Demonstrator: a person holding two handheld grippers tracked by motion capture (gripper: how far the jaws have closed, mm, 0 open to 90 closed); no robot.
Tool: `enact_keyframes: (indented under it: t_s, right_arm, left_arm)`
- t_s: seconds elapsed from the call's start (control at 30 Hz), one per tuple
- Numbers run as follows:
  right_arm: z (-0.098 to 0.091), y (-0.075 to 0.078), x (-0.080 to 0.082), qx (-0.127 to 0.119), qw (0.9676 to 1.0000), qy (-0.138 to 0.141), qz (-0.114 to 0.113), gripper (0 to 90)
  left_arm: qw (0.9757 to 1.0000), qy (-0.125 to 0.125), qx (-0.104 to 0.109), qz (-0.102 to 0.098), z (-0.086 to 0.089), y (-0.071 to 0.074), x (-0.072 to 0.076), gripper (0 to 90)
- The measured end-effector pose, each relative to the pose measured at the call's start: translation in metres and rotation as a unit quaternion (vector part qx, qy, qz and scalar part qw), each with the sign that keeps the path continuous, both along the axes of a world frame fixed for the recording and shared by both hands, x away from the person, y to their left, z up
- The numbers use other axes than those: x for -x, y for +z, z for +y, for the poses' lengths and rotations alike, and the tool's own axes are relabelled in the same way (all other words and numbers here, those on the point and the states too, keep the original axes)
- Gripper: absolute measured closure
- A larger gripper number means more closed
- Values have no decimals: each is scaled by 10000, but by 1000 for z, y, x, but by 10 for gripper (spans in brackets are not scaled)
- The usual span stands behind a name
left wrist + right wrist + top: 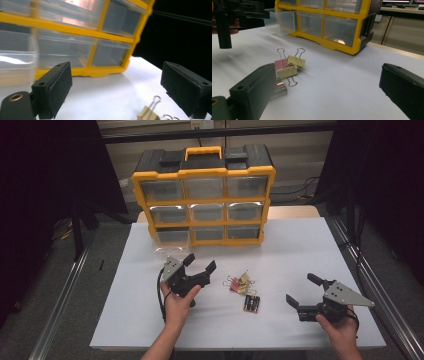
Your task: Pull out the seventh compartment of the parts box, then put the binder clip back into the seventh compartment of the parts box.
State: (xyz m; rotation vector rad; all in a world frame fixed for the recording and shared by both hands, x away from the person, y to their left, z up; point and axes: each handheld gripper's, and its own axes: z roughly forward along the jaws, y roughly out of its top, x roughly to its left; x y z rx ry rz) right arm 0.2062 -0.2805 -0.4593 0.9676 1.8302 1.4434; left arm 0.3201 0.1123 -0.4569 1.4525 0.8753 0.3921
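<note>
Two forearms reach in from the bottom edge of the high view, each hand holding a black two-jaw gripper over a white table (300,245). On the person's right, the right gripper (300,290) hovers low with its jaws spread wide and nothing between them. On the person's left, the left gripper (200,262) also has its jaws apart and empty, angled toward the back of the table.

Between the two grippers lies a small heap of binder clips (239,283), yellow and pink, with wire handles sticking up. Just nearer the person, touching the heap or almost so, lie a few batteries (251,303) side by side.

Farther back stands a yellow and black organizer (203,195) with nine clear drawers in three rows. The bottom-left drawer (171,238) is pulled partway out, just beyond the left gripper, and looks empty.

The work in hand seems to be sorting these small things into the open drawer. The clips are tangled, so a grab at one may drag others along or drop them on the way. The batteries are round and could roll off if nudged. The left gripper, so near the light drawer, could knock it askew.
</note>
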Motion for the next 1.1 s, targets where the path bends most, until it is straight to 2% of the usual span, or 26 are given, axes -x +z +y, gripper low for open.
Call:
enact_keyframes:
  t_s: [0.03,0.07,0.17,0.27,0.3,0.33,0.4,0.43,0.47,0.5,0.57,0.6,0.77,0.87,0.93,0.97,1.03,1.1]
  right_arm:
    - [0,0,0,8,10000,-7,-1,7]
    - [0,0,0,10,10000,-11,6,7]
    - [-1,0,1,-18,10000,-33,46,7]
    - [-1,0,1,-9,10000,-10,10,7]
    - [0,0,1,-7,10000,1,7,7]
    - [0,0,1,1,10000,1,15,7]
    - [0,0,0,7,10000,19,17,7]
    - [0,0,0,15,10000,22,13,7]
    - [0,0,0,13,10000,26,20,7]
    - [0,0,0,15,10000,25,21,7]
    - [0,0,0,-4,10000,5,20,7]
    - [0,0,0,-8,10000,21,24,7]
    - [-1,0,-1,-11,10000,6,18,7]
    - [-2,0,-1,-40,10000,-14,42,7]
    - [-2,0,-1,-33,10000,-19,24,7]
    - [-2,0,-1,-26,10000,-27,27,6]
    - [-3,0,-1,-25,10000,-17,38,7]
    - [-3,0,-1,-44,10000,3,28,7]
  left_arm:
    - [10000,0,0,0,0,0,0,104]
    - [9999,-61,-93,-22,-2,1,0,104]
    - [9993,-337,-161,-41,-12,2,-1,104]
    - [9988,-426,-233,-51,-16,3,0,104]
    - [9982,-473,-367,-80,-21,4,0,104]
    - [9979,-528,-371,-115,-23,4,1,104]
    - [9962,-679,-534,-133,-25,6,-1,103]
    - [9964,-666,-507,-117,-28,6,0,102]
    - [9951,-750,-632,-104,-29,7,-1,102]
    - [9948,-784,-642,-106,-31,6,-1,102]
    - [9949,-763,-659,-31,-35,7,0,102]
    - [9938,-834,-738,-31,-37,7,-1,101]
    - [9935,-916,-672,33,-45,7,-1,101]
    - [9911,-1022,-844,83,-51,7,-4,102]
    - [9904,-1044,-904,76,-53,7,-4,104]
    - [9909,-1058,-829,98,-55,6,-5,109]
    - [9873,-1111,-1108,264,-59,6,-7,150]
    - [9874,-1104,-1099,286,-61,5,-8,183]
